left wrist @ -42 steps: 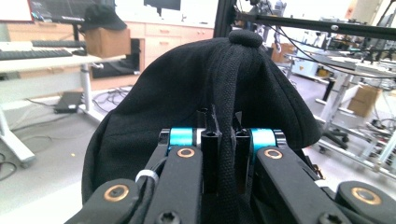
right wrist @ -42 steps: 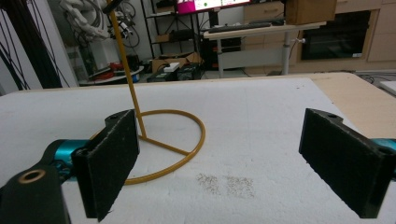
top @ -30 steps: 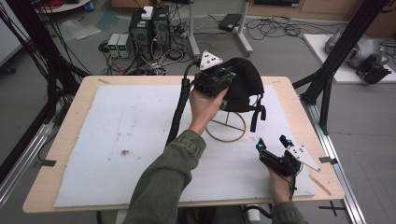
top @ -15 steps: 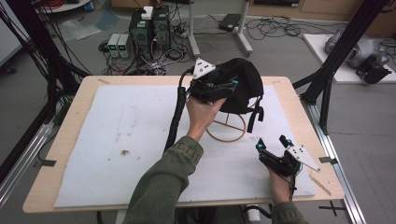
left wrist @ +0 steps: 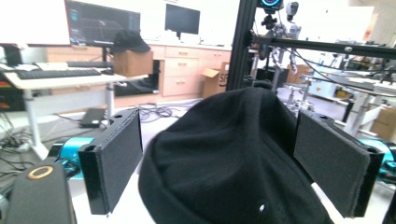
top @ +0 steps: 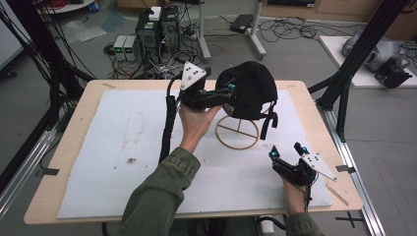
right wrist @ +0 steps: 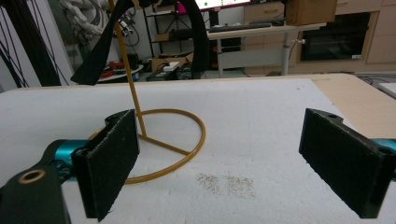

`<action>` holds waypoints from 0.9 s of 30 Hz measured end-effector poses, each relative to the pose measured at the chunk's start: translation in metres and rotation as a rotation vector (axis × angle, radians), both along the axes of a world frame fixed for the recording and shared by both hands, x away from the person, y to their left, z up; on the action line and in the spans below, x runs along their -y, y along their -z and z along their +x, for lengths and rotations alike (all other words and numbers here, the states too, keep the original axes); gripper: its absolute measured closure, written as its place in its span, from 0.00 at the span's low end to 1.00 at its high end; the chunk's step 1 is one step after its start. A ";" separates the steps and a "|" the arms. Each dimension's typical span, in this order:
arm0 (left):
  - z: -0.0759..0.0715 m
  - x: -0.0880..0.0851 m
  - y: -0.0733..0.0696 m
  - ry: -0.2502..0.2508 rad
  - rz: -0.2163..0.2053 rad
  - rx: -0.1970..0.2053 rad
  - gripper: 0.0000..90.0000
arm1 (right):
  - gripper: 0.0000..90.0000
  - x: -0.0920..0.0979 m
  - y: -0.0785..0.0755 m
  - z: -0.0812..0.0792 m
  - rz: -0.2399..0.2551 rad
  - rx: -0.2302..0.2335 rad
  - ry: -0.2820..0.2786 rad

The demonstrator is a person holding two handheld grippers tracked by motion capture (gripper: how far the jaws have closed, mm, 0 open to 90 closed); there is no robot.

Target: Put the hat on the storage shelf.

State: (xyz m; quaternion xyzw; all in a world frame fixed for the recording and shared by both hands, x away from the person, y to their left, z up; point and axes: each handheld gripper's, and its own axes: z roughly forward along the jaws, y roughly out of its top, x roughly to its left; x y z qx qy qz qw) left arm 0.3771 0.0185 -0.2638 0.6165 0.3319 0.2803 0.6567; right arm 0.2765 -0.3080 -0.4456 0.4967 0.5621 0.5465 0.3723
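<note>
1. Here, a black fabric cap (top: 246, 93) is seen perched on a thin yellow wire stand (top: 237, 132), whose ring-shaped base lies flat on a white foam sheet (top: 113, 147) covering a pale wooden table (top: 78, 113), towards its far side.
2. The left gripper (top: 228, 94) is held raised at the cap's side; in the left gripper view its two flat, felt-faced black jaws are spread wide on either side of the soft, rounded crown, and nothing is gripped, though contact with the cloth cannot be told.
3. The right gripper (top: 286, 152) is held low near the table's front right corner, well apart from the stand; its padded jaws are seen parted wide with nothing between them.
4. In the right gripper view, the slim upright rod of the stand is seen rising from the ring's cross-spoke, with two black straps (right wrist: 98, 51) hanging above the foam.
5. A faint patch of brown specks (right wrist: 226, 183) is visible on the grainy foam between the right jaws.
6. An olive-green sleeve (top: 157, 196) is worn on the left arm.
</note>
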 end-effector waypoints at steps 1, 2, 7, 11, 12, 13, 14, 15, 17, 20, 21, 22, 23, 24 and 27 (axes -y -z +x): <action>-0.001 -0.003 0.000 -0.007 0.001 0.002 0.18 | 0.13 0.000 0.000 0.000 -0.004 0.003 -0.001; -0.001 -0.003 0.000 -0.007 0.001 0.002 0.18 | 0.13 -0.001 0.000 -0.001 0.002 -0.002 0.000; -0.008 -0.022 0.007 -0.045 -0.003 0.013 0.18 | 0.13 -0.002 -0.001 -0.001 -0.010 0.003 -0.002; -0.012 -0.028 0.013 -0.059 0.009 0.015 0.18 | 0.13 -0.003 0.000 -0.001 -0.006 0.000 -0.002; -0.013 -0.030 0.015 -0.063 0.017 0.015 0.18 | 0.13 -0.003 0.000 -0.001 -0.008 -0.001 -0.002; -0.015 -0.032 0.017 -0.067 0.019 0.015 0.18 | 0.13 -0.003 0.000 -0.001 -0.009 -0.001 -0.004; -0.016 -0.034 0.018 -0.070 0.020 0.012 0.18 | 0.13 -0.003 0.000 -0.001 -0.013 0.001 -0.004; -0.017 -0.036 0.020 -0.073 0.020 0.006 0.18 | 0.13 -0.003 0.000 -0.001 -0.016 0.004 -0.003; -0.020 -0.043 0.023 -0.088 0.025 0.007 0.18 | 0.13 -0.004 0.000 -0.001 -0.011 0.000 -0.004; -0.023 -0.051 0.026 -0.102 0.018 0.006 0.18 | 0.13 -0.004 0.000 -0.001 -0.009 -0.001 -0.002; -0.024 -0.054 0.027 -0.106 0.020 0.005 0.18 | 0.13 -0.004 0.000 -0.001 -0.010 -0.001 -0.002; -0.024 -0.054 0.027 -0.106 0.020 0.005 0.18 | 0.13 -0.004 0.000 -0.001 -0.011 -0.001 -0.002; -0.025 -0.056 0.028 -0.108 0.021 0.002 0.18 | 0.13 -0.004 0.000 -0.001 -0.011 -0.001 -0.002; -0.025 -0.058 0.030 -0.115 0.025 0.001 0.18 | 0.13 -0.004 0.000 -0.002 -0.010 -0.003 -0.001; -0.030 -0.067 0.036 -0.138 0.034 -0.003 0.18 | 0.13 -0.004 0.000 -0.002 -0.010 0.000 0.002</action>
